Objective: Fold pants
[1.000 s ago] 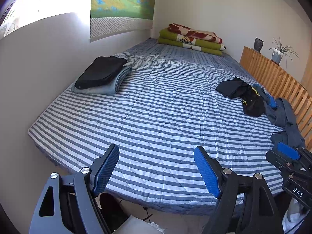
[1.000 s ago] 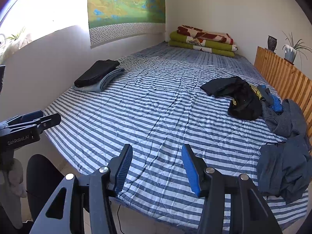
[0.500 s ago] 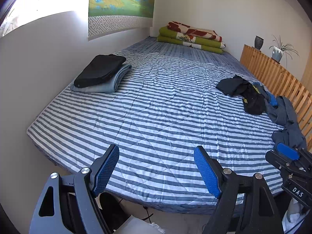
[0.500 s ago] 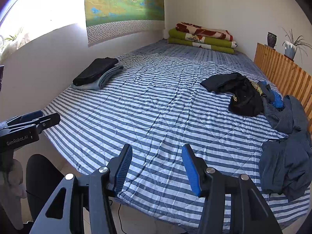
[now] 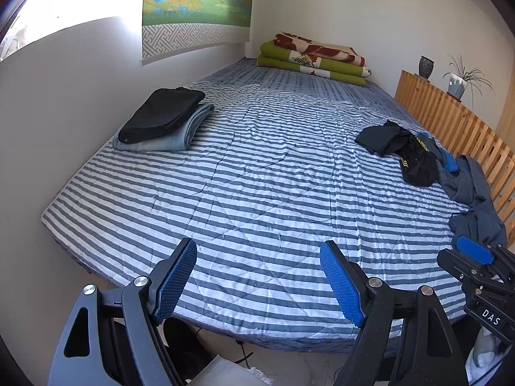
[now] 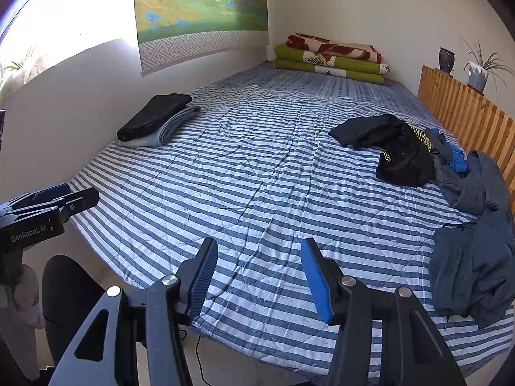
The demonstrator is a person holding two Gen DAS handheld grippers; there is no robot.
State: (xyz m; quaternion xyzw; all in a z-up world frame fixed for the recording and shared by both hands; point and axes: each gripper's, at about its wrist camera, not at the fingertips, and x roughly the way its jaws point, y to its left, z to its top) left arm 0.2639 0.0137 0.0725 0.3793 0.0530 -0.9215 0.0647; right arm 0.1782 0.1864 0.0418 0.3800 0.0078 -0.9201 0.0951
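Left gripper gapes wide, right gripper half open, both empty.

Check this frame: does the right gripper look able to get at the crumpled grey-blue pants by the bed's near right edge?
Probably yes: the right gripper is open and empty, the grey-blue pants lie uncovered just to its right, and only bare striped bedspread lies between.

Left gripper: black frame w/ triangular cut-outs, round silver screws at the pivots, blue ribbed pads on the inner faces of both fingers. Its side carries white text "GenRobot.AI", seen from the right wrist view. Right gripper: same build, black w/ silver screws and blue pads; a white label "DAS" on its body, blue pad on top.
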